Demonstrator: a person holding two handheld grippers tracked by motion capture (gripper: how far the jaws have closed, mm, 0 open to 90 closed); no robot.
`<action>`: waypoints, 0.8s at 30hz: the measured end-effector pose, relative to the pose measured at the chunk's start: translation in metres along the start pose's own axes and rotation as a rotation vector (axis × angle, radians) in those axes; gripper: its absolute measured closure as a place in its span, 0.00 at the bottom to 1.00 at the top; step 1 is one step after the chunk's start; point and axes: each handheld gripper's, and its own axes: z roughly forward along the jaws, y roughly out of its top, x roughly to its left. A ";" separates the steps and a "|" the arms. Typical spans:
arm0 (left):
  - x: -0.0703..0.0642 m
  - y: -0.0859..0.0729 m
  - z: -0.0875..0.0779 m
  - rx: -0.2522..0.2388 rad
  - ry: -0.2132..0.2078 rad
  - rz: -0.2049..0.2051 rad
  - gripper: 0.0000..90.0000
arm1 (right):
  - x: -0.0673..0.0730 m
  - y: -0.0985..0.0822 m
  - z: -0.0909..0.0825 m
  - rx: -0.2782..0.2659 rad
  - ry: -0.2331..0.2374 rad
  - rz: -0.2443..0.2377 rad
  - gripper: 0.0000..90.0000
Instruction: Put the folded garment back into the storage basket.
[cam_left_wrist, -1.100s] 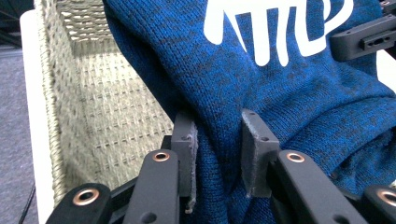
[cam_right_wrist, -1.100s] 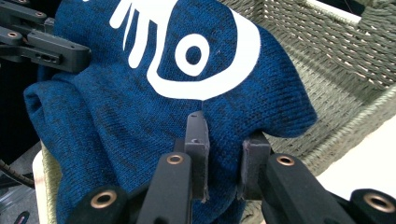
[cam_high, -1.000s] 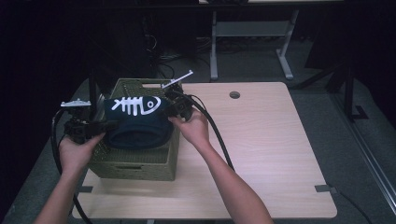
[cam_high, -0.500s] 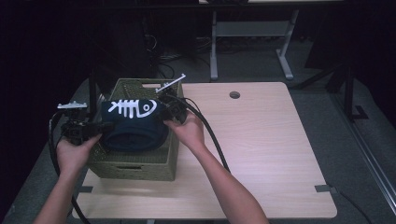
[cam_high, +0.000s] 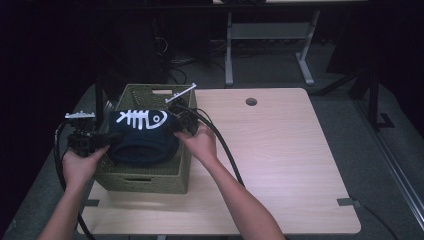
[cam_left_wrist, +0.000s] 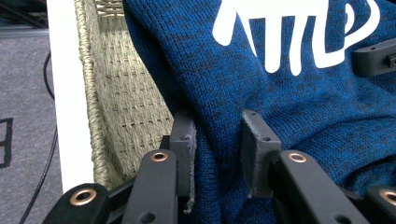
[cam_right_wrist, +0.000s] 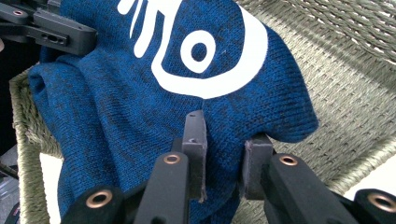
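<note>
A folded dark blue knit sweater (cam_high: 142, 137) with a white fish-skeleton print hangs between both grippers over a woven green basket (cam_high: 150, 180) at the table's left. My left gripper (cam_high: 102, 142) is shut on the sweater's left edge; in the left gripper view the blue knit (cam_left_wrist: 280, 93) is pinched between the pads (cam_left_wrist: 183, 140), with the basket wall (cam_left_wrist: 121, 107) beside it. My right gripper (cam_high: 181, 127) is shut on the sweater's right edge; the right gripper view shows the fold (cam_right_wrist: 224, 154) bunched between its jaws above the basket's inside (cam_right_wrist: 355, 93).
The light wooden table (cam_high: 280, 160) stretches bare to the right of the basket, with a cable hole (cam_high: 251, 101) near its far edge. Black cables (cam_high: 225, 150) trail from the grippers. A metal desk frame (cam_high: 270, 35) stands on the floor behind.
Both grippers have carried the sweater slightly toward the person and lower over the basket; the grips are unchanged.
</note>
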 end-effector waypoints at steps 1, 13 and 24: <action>0.000 0.000 0.001 0.002 0.000 -0.002 0.77 | 0.000 0.000 0.000 0.001 -0.002 0.000 0.84; 0.000 -0.002 0.011 0.032 0.016 0.006 0.75 | -0.003 -0.006 0.006 0.003 -0.020 0.011 0.83; 0.003 -0.005 0.018 0.052 0.030 0.011 0.75 | -0.004 -0.009 0.014 0.020 -0.039 0.003 0.79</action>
